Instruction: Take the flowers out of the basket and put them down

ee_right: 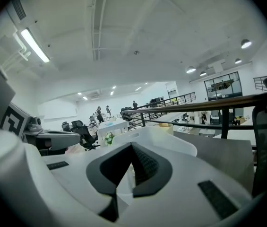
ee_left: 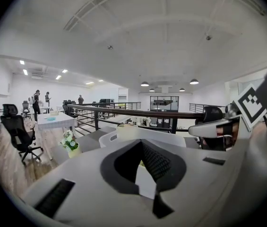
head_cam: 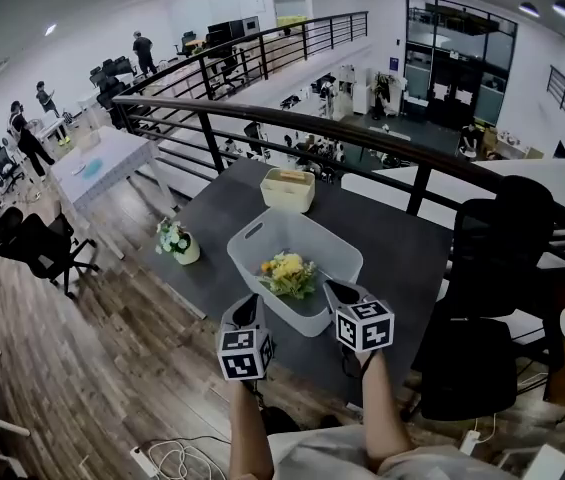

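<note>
Currently both are pressed together and empty: left tongs (head_cam: 248, 309) and right tongs (head_cam: 340, 291), held at the near rim of the basket (head_cam: 252, 230), lower centre. The flowers (head_cam: 287, 274) are seen inside it. Risk: unless the tongs are spread first, blooms get crushed or the basket is shoved across the worktop (head_cam: 412, 253).

Stems of the flowers (head_cam: 287, 274) sink out of sight in the basket (head_cam: 262, 230) — its near wall partly hidden behind the left tongs (head_cam: 248, 306) and right tongs (head_cam: 336, 290). Forearms (head_cam: 387, 418) run off the bottom edge — distant people (head_cam: 24, 133) are too small to tell.
</note>
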{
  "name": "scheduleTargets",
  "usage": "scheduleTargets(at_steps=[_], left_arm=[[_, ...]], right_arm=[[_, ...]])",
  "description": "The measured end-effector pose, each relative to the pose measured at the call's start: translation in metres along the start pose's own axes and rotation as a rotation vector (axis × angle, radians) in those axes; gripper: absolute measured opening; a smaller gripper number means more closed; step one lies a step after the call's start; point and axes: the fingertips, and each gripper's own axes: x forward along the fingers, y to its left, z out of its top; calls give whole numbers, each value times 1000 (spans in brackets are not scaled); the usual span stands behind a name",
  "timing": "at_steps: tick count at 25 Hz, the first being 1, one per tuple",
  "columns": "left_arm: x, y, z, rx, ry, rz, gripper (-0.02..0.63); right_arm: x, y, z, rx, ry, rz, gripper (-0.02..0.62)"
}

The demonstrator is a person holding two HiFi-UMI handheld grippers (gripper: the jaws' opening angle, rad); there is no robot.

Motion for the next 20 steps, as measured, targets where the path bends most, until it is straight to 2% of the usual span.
scheduleTargets(at_steps=[7, 12, 15, 20], left_arm=[[36, 2, 3, 29, -2, -84, 18], [61, 25, 10, 56, -1, -149, 18], [79, 38, 20, 66, 9, -188, 18], [107, 57, 40, 74, -5, -242, 18]], right_arm=[[19, -22, 15, 2, -22, -59, 20], [35, -43, 21, 133, -46, -79, 20], [40, -47, 24, 192, -72, -122, 20], [55, -41, 29, 171, -43, -181, 20]])
